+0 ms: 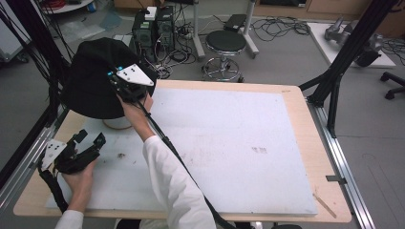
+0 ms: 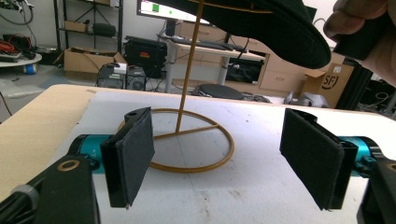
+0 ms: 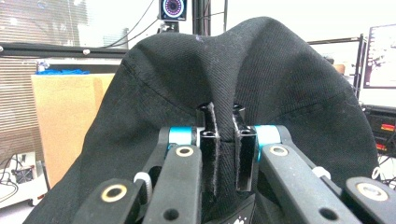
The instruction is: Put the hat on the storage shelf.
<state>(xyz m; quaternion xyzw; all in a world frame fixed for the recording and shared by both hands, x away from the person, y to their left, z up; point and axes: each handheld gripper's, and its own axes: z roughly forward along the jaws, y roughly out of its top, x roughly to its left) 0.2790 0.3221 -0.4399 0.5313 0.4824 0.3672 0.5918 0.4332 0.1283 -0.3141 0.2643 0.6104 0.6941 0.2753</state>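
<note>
The right tongs (image 3: 223, 140) are pinched tight on a fold of the black hat (image 1: 93, 76), the fabric bunched up between the two pads. In the high view the right hand (image 1: 136, 107) holds the hat up over the counter's (image 1: 296, 119) far left corner. The hat sits above a gold wire stand (image 2: 187, 135), whose ring base lies flat on the white mat (image 1: 229, 143) and whose thin post rises straight up under the hat. Whether the hat's crown rests on the post's top or hangs just clear of it cannot be told; the top of the post is covered by the hat.

The left tongs (image 2: 219, 158) are spread wide with nothing between them, held low near the counter's left edge, pointing toward the stand's base. The stand lies dead ahead of them, near but apart.

The relation that matters is hat to post: the post is upright, so the hat must travel along that vertical line, up to come off or down to seat. The right hand is the one already on the hat; the left is nearer the base and, I judge, placed to steady it.

In the high view the hat hides most of the stand. The hat's brim is cut off at the top of the left gripper view.
</note>
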